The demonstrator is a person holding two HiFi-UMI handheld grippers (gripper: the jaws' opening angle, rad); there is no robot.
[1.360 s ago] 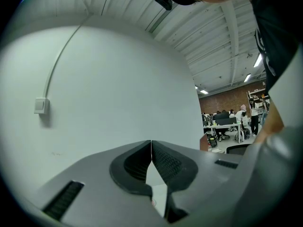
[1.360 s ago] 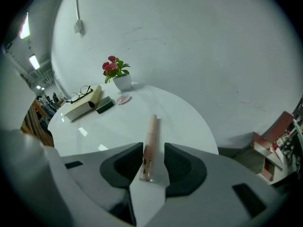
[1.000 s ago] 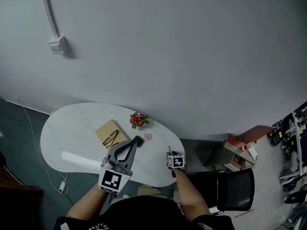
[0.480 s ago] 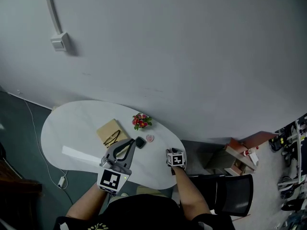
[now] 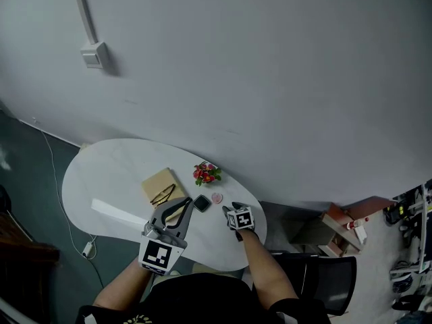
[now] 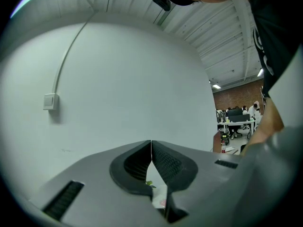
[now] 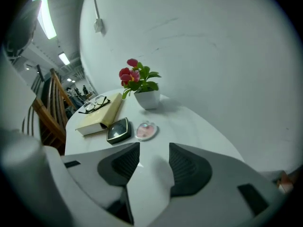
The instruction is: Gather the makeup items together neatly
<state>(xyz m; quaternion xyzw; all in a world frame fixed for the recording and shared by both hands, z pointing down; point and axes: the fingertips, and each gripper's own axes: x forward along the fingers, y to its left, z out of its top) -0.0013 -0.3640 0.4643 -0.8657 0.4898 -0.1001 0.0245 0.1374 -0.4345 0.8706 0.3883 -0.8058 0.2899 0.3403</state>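
The right gripper [image 7: 154, 151] has swung in across the smooth white oval tabletop [image 5: 108, 174] toward the makeup. Its jaws have just been opening, and they now stand moderately apart with only bare table between them, holding nothing. The left gripper [image 6: 151, 148] has its ribbed dark pads pressed together on nothing. A second ago the small black square compact [image 7: 118, 129] sat right at this gripper's tip. Now it lies a little ahead of it, though the head view is too small to tell whether the two are quite apart.

The black compact rests just beside the pale pink heart-shaped compact [image 7: 146, 131], close to it but seemingly not touching. The two makeup pieces therefore look nearly gathered. The right gripper seems placed to square them up or bring the pink one in.

Both are flat, hard cases. The black one has rounded corners and a glossy lid that catches the light. The pink one is thinner, with a shiny, perhaps clear, top, and either would probably slide easily on this table.

Behind them lies a tan book [image 7: 102, 117] with wire-framed glasses [image 7: 97, 103] on its cover. Red flowers [image 7: 135, 74] stand in a small white pot [image 7: 147, 98] nearer the wall.
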